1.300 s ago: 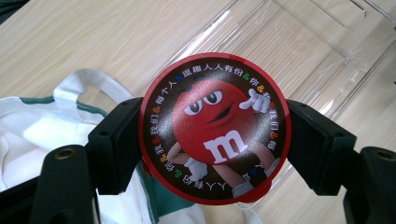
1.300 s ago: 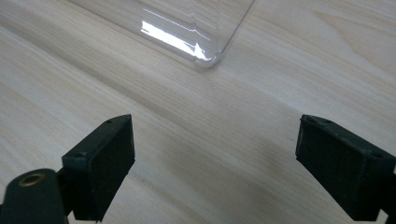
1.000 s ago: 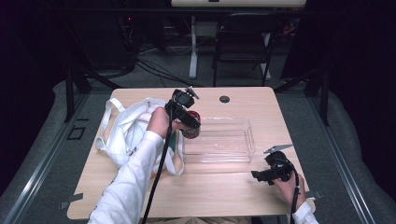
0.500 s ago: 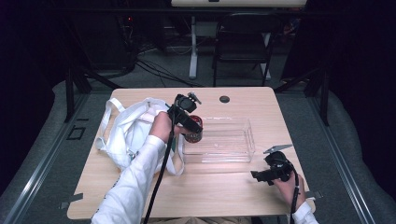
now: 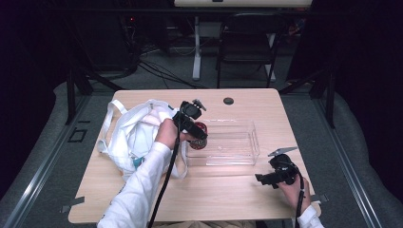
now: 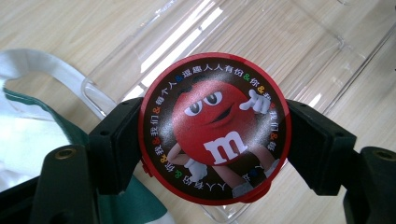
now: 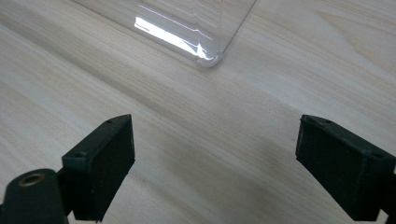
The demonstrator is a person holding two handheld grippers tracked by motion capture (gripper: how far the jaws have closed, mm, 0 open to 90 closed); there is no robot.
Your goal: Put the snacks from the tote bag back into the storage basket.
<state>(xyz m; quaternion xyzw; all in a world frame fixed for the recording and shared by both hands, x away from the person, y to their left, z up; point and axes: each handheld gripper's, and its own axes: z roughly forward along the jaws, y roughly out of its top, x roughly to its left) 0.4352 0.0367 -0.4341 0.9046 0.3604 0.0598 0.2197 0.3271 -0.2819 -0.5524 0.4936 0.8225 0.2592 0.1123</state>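
Note:
A round red candy tin [image 6: 215, 128] with a cartoon candy figure on its lid sits between my left gripper's [image 6: 212, 144] two black pads, which press on its sides. In the high view that left gripper [image 5: 199, 135] holds the candy tin [image 5: 200, 129] over the left end of a clear plastic tray [image 5: 237, 147]. Below the tin the clear tray [image 6: 261, 42] and a white cloth bag [image 6: 32, 121] show. My right gripper [image 5: 260, 179] rests near the table's front right, its jaws wide apart over bare wood, right gripper [image 7: 212, 172] holding nothing.
The white cloth bag [image 5: 135, 135] with green trim lies left of the tray. A small dark round fitting [image 5: 228, 100] sits near the table's far edge. One tray corner [image 7: 208, 58] lies just ahead of the right jaws. A chair [image 5: 247, 42] stands beyond the table.
My left gripper with the tin has shifted slightly right and forward, toward the tray's left end. The right gripper has stayed put.

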